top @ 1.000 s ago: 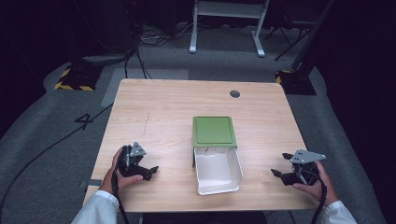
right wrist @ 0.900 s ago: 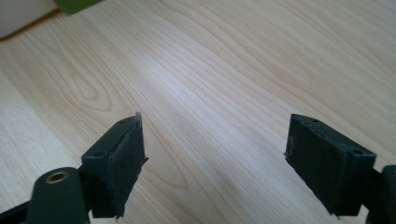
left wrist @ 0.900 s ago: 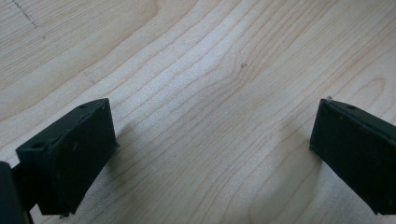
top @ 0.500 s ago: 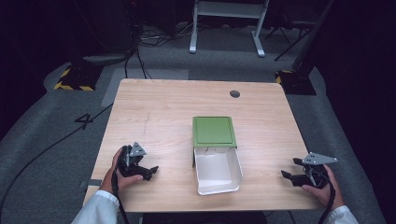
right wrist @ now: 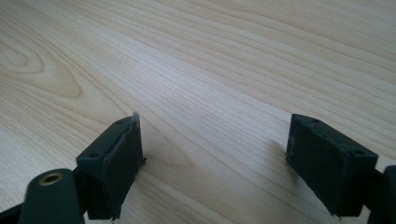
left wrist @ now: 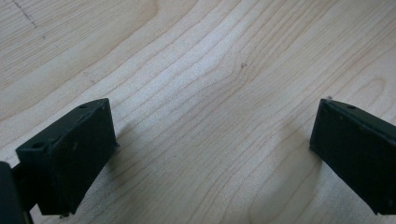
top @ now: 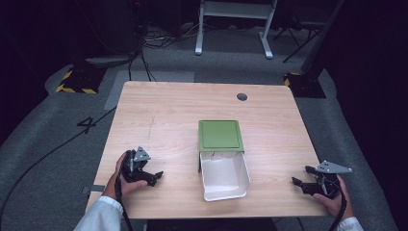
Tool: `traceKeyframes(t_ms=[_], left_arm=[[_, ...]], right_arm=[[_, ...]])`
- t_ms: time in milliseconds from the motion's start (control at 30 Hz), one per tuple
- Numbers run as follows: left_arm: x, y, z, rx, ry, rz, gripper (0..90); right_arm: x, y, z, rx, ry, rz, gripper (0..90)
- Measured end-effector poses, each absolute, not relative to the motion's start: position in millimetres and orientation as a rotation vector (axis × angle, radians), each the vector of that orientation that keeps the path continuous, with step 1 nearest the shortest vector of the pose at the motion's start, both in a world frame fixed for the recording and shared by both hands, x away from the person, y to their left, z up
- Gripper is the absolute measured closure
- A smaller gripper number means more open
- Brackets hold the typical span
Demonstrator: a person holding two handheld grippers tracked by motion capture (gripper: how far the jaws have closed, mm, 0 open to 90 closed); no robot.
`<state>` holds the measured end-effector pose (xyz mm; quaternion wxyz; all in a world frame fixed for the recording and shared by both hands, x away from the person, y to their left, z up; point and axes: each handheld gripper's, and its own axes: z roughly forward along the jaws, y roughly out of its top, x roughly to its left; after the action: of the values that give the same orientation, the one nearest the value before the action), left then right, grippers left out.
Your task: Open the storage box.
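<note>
The high view alone shows the green-lidded white cardboard box (top: 221, 159) lying open at the light wooden table (top: 168, 115)'s centre, the left gripper (top: 153, 176) at eight o'clock and the right gripper (top: 299, 183) at four o'clock, each hand-held low, while both gripper views show jaws spread wide over bare wood.

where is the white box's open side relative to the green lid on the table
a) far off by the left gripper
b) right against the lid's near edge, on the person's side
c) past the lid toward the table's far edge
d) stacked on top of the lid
b: in the high view the open white box sits directly against the near edge of the flat green lid, between it and the person's side of the table.
</note>
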<state>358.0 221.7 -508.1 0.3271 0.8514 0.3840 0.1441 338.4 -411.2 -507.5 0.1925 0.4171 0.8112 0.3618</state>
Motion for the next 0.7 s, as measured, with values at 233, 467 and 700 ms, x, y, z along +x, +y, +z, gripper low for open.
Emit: traceKeyframes(t_ms=[233, 467, 700], left_arm=[[357.3, 221.8, -508.2, 2.230, 1.004, 0.379, 0.5], [357.2, 221.6, -508.3, 2.228, 1.007, 0.376, 0.5], [357.4, 221.8, -508.2, 2.231, 1.003, 0.382, 0.5]], right_arm=[[338.9, -411.0, -507.6, 1.178, 2.274, 1.014, 18.3], [339.0, -411.0, -507.6, 1.178, 2.273, 1.014, 18.3], [338.9, -411.0, -507.6, 1.178, 2.273, 1.014, 18.3]])
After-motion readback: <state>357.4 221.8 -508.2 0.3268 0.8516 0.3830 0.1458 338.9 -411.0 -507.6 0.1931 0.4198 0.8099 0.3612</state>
